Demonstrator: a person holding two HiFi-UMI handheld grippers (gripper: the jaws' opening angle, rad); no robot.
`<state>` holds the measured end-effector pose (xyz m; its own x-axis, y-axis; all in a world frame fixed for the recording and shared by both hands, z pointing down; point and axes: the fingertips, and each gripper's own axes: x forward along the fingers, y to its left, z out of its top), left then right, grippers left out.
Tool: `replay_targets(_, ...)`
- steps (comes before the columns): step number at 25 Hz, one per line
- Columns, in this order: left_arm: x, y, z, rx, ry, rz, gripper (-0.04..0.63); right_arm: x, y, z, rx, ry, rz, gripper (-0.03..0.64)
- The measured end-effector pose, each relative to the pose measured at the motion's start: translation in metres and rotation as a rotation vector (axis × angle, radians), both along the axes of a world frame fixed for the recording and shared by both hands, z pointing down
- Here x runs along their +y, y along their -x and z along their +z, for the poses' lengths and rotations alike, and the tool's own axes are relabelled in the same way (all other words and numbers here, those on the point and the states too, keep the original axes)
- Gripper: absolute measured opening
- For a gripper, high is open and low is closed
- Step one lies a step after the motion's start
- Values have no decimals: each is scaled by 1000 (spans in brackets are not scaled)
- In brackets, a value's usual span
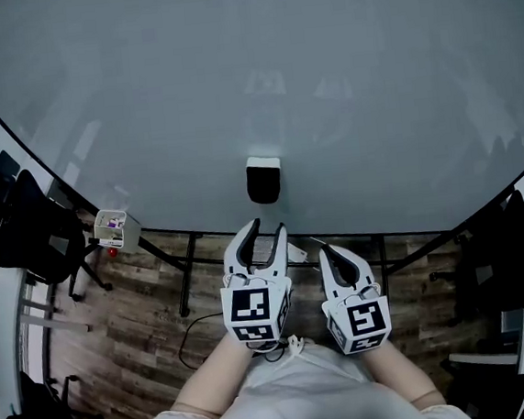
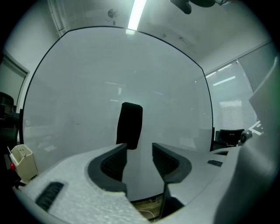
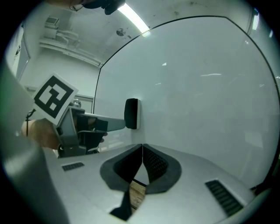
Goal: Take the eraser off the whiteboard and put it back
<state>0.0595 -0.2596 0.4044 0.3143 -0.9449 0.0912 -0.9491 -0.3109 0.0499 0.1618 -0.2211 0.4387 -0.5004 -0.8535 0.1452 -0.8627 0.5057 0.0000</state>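
The black eraser [image 2: 130, 124] sticks on the whiteboard [image 1: 323, 78] near its bottom edge, standing tall. The left gripper [image 2: 139, 148] is nearer. Its fingers [image 2: 114, 159] are apart and empty, and the eraser is straight ahead, just past them. The right gripper [image 3: 142, 146] has its fingers pressed together, holding nothing.

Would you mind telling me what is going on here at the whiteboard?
A person faces a large whiteboard with a gripper in each hand. A black eraser sits on the board. The left gripper points at it with its fingers apart, close to the eraser but not gripping it. The right gripper hangs beside the left one, shut and empty.
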Motion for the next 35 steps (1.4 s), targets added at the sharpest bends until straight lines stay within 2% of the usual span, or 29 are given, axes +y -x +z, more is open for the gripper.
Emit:
replay_targets(1, -5, 1, -4, -4, -11, -3, 196, -1, 1, 0, 3, 0, 0, 28)
replay_targets(6, -31, 4, -15, -48, -43, -40, 278, -6, 6, 2, 31, 6, 2, 28)
replay_targets(16, -69, 3, -20, -77, -28, -35, 285, -19, -1, 15, 27, 51, 27, 28)
replay_targets(21, -75, 6, -20, -104, -25, -86, 282, -25, -10, 18, 23, 61, 44, 28)
replay_targets(25, -76, 6, -21, -88, -39, -114, 276, -26, -11, 19, 0, 76, 46, 28)
replay_targets(35, -71, 8, -20, -111, -56, -82, 261, -18, -7, 16, 1, 72, 38, 28)
